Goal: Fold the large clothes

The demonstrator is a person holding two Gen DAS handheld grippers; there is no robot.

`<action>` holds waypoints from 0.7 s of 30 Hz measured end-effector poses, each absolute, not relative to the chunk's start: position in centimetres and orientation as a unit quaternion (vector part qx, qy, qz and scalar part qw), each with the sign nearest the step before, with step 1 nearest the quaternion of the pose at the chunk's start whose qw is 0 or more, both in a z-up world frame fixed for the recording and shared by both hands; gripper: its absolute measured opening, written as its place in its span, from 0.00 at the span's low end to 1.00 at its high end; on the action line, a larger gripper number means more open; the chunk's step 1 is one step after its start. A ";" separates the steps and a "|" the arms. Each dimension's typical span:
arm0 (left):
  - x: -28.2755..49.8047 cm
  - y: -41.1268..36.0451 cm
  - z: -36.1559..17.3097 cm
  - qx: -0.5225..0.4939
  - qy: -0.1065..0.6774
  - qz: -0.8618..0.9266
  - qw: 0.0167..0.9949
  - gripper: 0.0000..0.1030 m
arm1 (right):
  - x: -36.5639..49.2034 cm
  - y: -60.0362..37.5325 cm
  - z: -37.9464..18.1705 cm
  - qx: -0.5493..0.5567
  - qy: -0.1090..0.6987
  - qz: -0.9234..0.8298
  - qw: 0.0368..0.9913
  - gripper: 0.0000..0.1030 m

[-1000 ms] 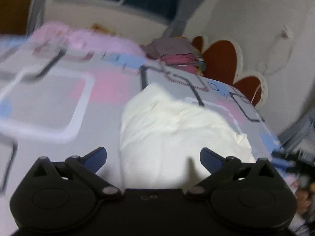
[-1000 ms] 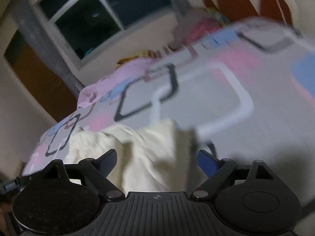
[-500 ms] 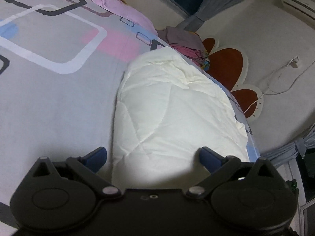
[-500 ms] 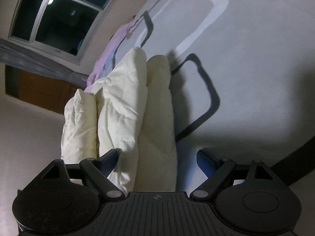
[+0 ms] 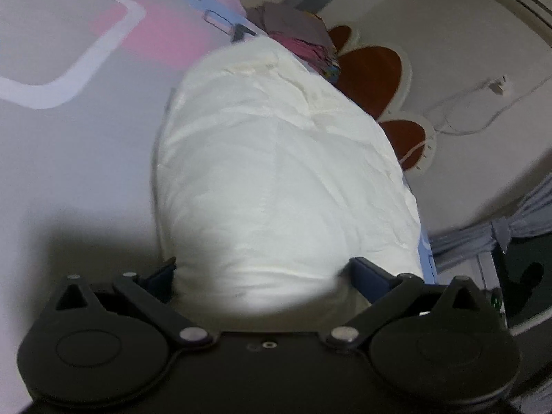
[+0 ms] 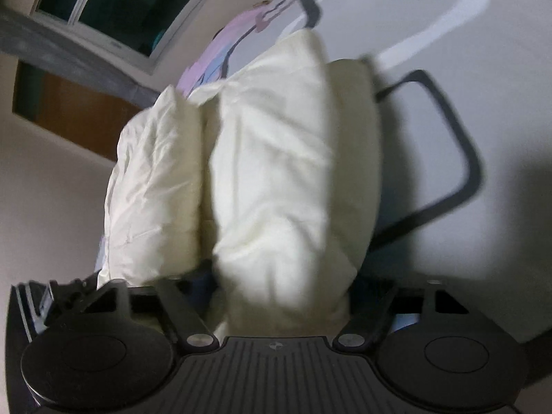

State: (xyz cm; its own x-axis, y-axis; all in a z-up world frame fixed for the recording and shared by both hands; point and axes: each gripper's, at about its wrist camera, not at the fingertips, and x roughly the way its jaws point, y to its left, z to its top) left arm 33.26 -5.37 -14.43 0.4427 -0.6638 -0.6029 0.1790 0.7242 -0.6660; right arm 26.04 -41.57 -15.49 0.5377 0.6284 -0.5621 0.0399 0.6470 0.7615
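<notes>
A cream padded garment [image 5: 276, 155] lies folded into a thick bundle on the patterned bed sheet [image 5: 69, 155]. My left gripper [image 5: 264, 269] has come down over its near end. The blue fingers stand wide on either side and the fabric bulges between them. In the right wrist view the same garment [image 6: 272, 158] shows as several stacked puffy layers. My right gripper [image 6: 284, 283] straddles the near end of the thickest fold, and its jaws are closing on it. The fabric hides most of both fingers there.
A pile of folded clothes [image 5: 296, 31] sits beyond the garment by the red petal-shaped headboard [image 5: 372, 65]. A white cable [image 5: 476, 117] hangs on the wall. A dark window [image 6: 114, 3] is behind the bed. Grey sheet [image 6: 500, 120] stretches to the right of the bundle.
Both grippers have dropped down and forward onto the garment's near edge, which now fills the gap between each pair of fingers. The right fingers have drawn closer together.
</notes>
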 end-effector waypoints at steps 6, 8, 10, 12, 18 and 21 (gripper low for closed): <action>32.9 -6.0 -13.6 -0.225 0.441 -0.290 0.819 0.92 | 26.1 -40.0 -14.2 0.334 0.435 0.178 0.817 0.53; 32.9 -5.6 -13.3 -0.224 0.434 -0.297 0.821 0.89 | 26.1 -39.1 -13.4 0.315 0.432 0.178 0.826 0.53; 32.8 -5.0 -12.8 -0.217 0.423 -0.306 0.825 0.88 | 26.2 -38.0 -12.4 0.299 0.427 0.180 0.834 0.51; 33.0 -4.5 -12.0 -0.209 0.413 -0.310 0.830 0.88 | 26.5 -37.0 -11.5 0.295 0.420 0.185 0.838 0.49; 34.5 -0.6 -9.4 -0.200 0.385 -0.307 0.847 0.88 | 29.2 -31.6 -8.8 0.269 0.400 0.213 0.850 0.48; 34.7 2.0 -8.4 -0.203 0.376 -0.294 0.855 0.88 | 30.4 -28.7 -7.4 0.259 0.392 0.234 0.851 0.48</action>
State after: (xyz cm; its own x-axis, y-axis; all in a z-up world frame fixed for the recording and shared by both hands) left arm 34.74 2.05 -8.44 0.5435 -0.6560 -0.5237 0.3500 0.7442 -0.5689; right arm 30.37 -28.65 -7.41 0.5828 0.6018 -0.5460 -0.1952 0.7559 0.6249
